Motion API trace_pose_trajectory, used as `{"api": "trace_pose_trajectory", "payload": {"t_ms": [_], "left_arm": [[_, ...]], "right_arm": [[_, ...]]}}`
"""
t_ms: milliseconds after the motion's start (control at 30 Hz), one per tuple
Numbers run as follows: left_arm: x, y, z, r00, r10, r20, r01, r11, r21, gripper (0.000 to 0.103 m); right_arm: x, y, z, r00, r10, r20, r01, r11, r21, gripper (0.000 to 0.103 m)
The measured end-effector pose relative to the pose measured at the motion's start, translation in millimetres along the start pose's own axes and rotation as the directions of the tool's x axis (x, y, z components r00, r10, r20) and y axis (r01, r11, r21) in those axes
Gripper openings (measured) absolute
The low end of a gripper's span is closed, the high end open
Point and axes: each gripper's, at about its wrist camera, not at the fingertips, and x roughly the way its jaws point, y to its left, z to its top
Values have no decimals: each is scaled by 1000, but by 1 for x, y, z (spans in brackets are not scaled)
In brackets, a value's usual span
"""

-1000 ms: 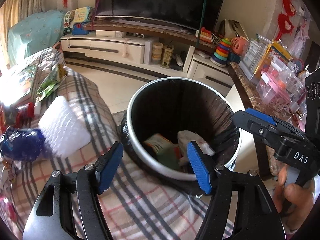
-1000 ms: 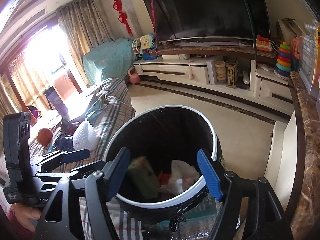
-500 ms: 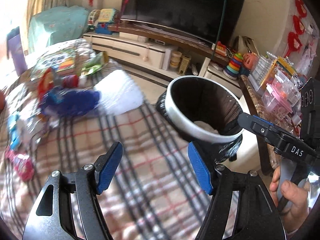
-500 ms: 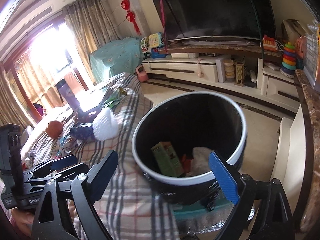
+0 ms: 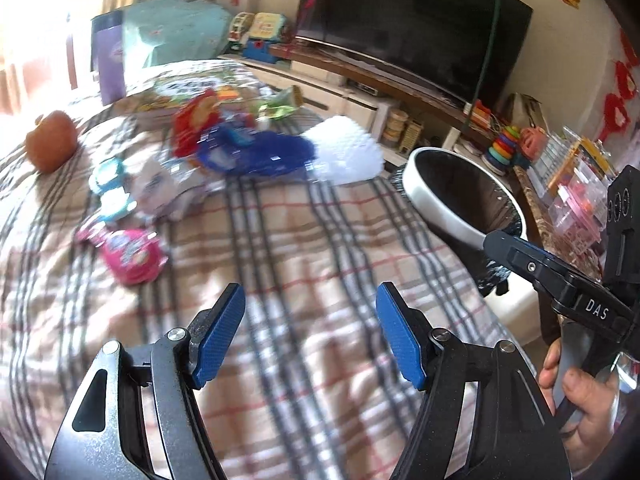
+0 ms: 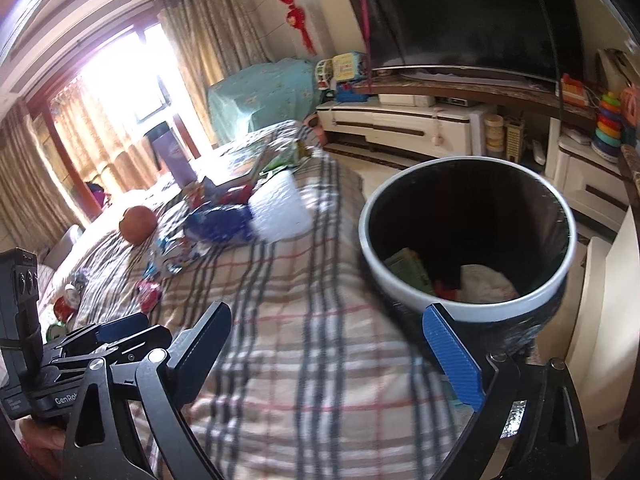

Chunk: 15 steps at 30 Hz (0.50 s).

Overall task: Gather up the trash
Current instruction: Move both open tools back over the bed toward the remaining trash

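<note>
- Plaid cloth (image 5: 320,264) covers a broad surface under both grippers.
- Black bin (image 6: 472,240) with a white rim stands at its right edge, holding a green box (image 6: 410,270) and white wad (image 6: 486,282).
- Trash (image 5: 224,148), blurred wrappers, lies well beyond the bin.
- Left gripper (image 5: 310,336) hangs open, empty.
- Right gripper (image 6: 324,344) is opening wide, nothing between its jaws.

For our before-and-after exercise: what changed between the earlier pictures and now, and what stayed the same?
Both views swung from the trash bin toward the litter on the plaid cloth. The right gripper is opening wider, empty. The left gripper stayed open and empty; the green box remains in the bin.
</note>
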Motion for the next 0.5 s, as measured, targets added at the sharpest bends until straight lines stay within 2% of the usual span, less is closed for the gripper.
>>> {"api": "trace_pose_trajectory", "payload": {"t_ms": [500], "left_arm": [[-24,62,-27,996,84,6,-83,990,-117,69]], "right_arm": [[22,52,-17,997,45,-55,-50,994,-93,100]]}}
